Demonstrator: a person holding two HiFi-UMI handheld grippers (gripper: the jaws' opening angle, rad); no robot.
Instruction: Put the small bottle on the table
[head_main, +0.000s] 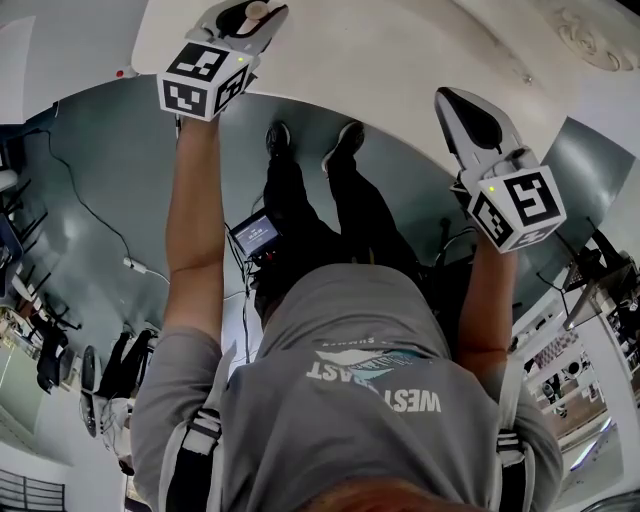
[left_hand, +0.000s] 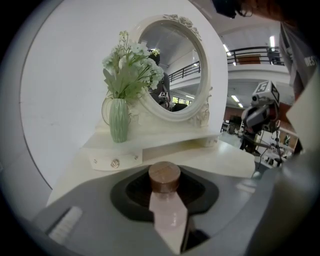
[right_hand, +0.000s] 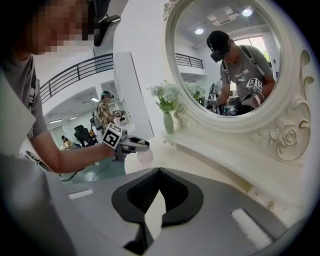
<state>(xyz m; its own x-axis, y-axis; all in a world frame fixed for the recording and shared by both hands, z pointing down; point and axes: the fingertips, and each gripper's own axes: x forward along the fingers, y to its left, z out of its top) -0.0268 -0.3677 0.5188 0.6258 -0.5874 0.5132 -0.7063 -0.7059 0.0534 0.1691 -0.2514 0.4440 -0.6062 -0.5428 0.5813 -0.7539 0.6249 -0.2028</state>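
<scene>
1. The left gripper (left_hand: 165, 187) is holding the small bottle (left_hand: 169, 215). Its jaws stand fairly wide apart, one pressed to each side of the bottle just under the cap (left_hand: 164, 175).
2. The bottle stands about upright. Its long axis runs top to bottom across the jaws, with the round brown cap on top and the pale pink body hanging below them.
3. The bottle is held over the white desk (left_hand: 220, 161), just inside the front edge and toward the left end. Whether its base touches the top cannot be made out.
4. The right gripper (right_hand: 159, 172) has its jaws closed together at the tips, with nothing between them. It sits at the desk's front edge farther to the right, well apart from the left gripper.
5. Beyond the bottle, along the desk's back edge, runs a low raised shelf (left_hand: 165, 147). A small round knob (left_hand: 115, 163) sits on its front face near the left end.
6. A green vase (left_hand: 119, 126) stands upright on the left end of the shelf, holding white flowers (left_hand: 131, 62).
7. Just right of the vase an oval mirror (left_hand: 172, 65) in a carved white frame stands upright at the back. The flowers overlap its left rim.
8. In the right gripper view the mirror reflects a person in a grey shirt.
</scene>
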